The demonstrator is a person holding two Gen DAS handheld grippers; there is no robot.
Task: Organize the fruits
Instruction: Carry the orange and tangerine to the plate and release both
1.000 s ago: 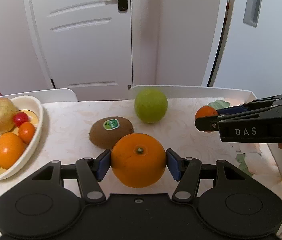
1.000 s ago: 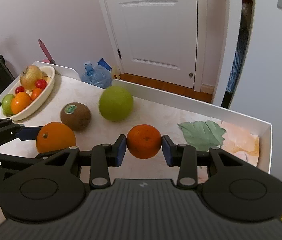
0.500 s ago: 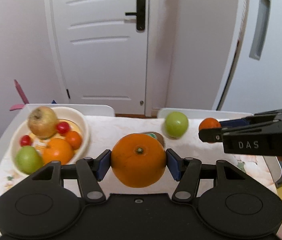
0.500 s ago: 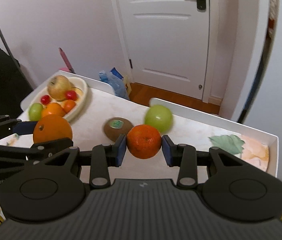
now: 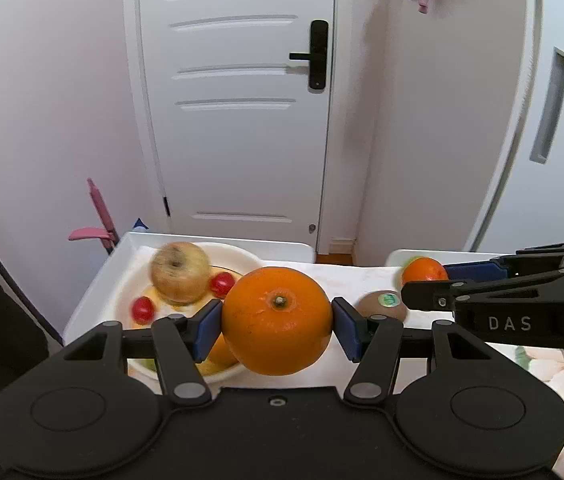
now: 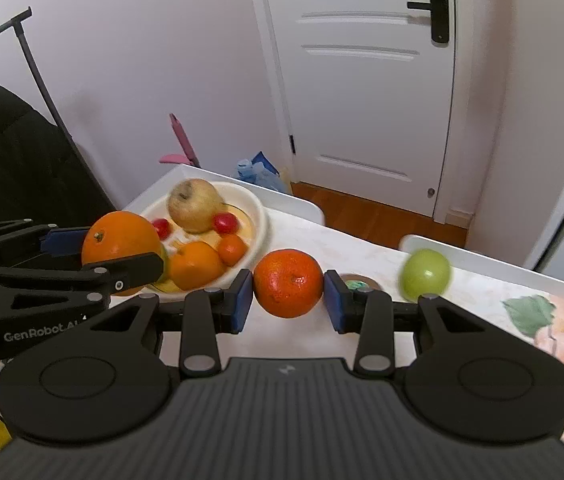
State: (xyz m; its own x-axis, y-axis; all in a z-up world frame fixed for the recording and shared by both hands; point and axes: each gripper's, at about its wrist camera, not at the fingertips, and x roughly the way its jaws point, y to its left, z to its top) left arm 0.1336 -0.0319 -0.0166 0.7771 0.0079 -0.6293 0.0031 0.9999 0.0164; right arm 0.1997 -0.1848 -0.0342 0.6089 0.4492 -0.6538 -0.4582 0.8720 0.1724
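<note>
My left gripper (image 5: 277, 323) is shut on a large orange (image 5: 277, 320) and holds it in the air next to the white fruit bowl (image 5: 238, 251); it also shows in the right wrist view (image 6: 122, 254). My right gripper (image 6: 288, 295) is shut on a mandarin (image 6: 288, 282), held above the table right of the bowl (image 6: 256, 216). The bowl holds a yellowish apple (image 6: 194, 205), cherry tomatoes (image 6: 225, 222), an orange and a small mandarin. A kiwi (image 5: 382, 306) and a green apple (image 6: 425, 274) lie on the table.
The table is a white tray-like top with raised edges (image 6: 522, 270) and a leaf-print cloth (image 6: 530, 314). A door (image 5: 242, 120) and walls stand behind. A pink tool (image 5: 100, 216) and a water bottle (image 6: 256, 172) are beyond the far edge.
Both grippers have lifted with their fruit and moved left toward the bowl. The bowl now sits right by the left gripper's orange.
</note>
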